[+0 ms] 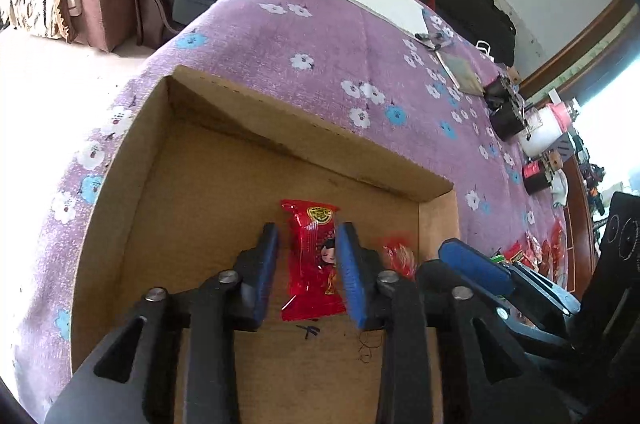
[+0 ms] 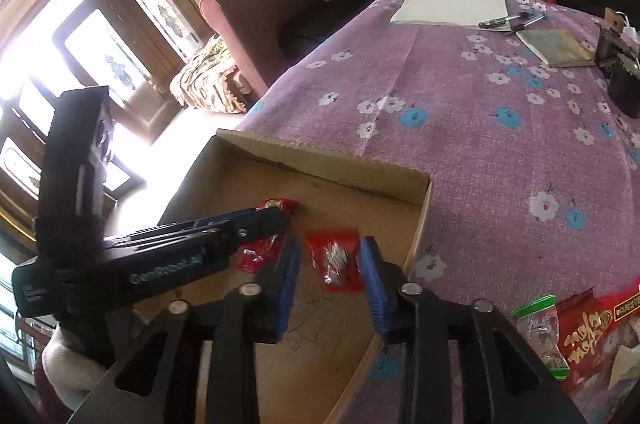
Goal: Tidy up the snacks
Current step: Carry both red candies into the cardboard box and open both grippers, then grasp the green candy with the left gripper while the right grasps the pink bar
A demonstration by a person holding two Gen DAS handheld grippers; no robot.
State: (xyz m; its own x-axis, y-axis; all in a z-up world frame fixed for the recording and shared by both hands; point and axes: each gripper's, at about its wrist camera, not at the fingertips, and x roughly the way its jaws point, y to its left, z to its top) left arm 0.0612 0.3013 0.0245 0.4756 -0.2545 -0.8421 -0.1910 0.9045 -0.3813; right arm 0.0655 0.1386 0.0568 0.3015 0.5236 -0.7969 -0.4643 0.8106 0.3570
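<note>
A shallow cardboard box sits on the purple flowered tablecloth. My left gripper is open over the box floor, with a red candy packet printed with a doll figure lying between its fingers, apparently untouched. My right gripper is open beside it, over a smaller red packet with a clear window. That small packet also shows in the left wrist view. The left gripper shows in the right wrist view, with the doll packet's end past its tip. The box also shows there.
More red snack bags and a green-edged clear bag lie on the cloth right of the box. A white paper sheet, pens, a notebook and black devices lie at the far side. A sofa stands behind.
</note>
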